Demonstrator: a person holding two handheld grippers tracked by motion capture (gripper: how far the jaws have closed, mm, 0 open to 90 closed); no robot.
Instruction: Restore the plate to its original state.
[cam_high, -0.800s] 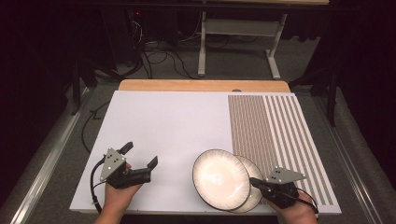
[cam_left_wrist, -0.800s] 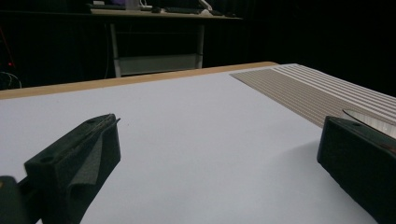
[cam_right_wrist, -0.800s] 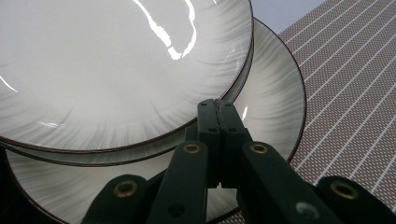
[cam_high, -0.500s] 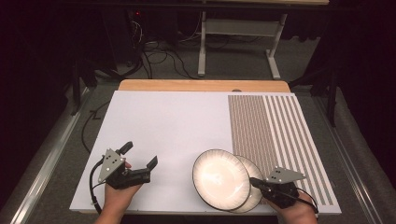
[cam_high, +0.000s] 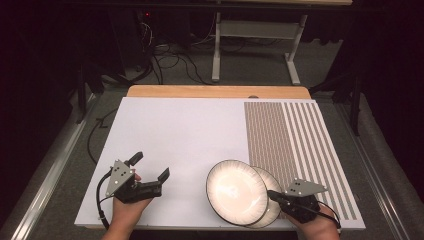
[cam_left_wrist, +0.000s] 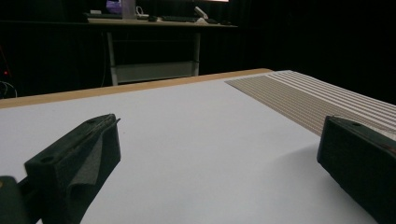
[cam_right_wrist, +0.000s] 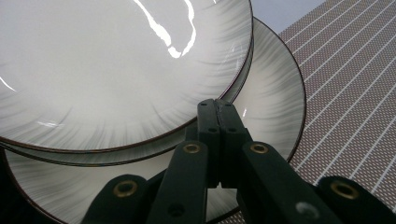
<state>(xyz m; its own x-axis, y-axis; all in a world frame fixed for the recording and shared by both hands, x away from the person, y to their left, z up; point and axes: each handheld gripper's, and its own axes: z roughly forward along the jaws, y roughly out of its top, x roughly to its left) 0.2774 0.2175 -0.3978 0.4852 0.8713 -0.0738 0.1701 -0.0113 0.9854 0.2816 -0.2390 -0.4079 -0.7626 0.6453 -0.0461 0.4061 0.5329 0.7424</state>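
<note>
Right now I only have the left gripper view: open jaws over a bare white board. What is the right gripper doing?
Observer: The right gripper is shut, its tips at the rim of the upper plate.
Operator: So there's more than one plate?
Observer: Two. The upper plate partly overlaps the lower plate.
Operator: Where are they on the table?
Observer: Near the table's front edge, with the lower plate partly on the striped mat.

No legible text, label, brand, number or sign in any view. The white board with the brown striped panel at right of the high view carries lines only, no characters. The two white plates with dark rims at lower centre bear no markings.
</note>
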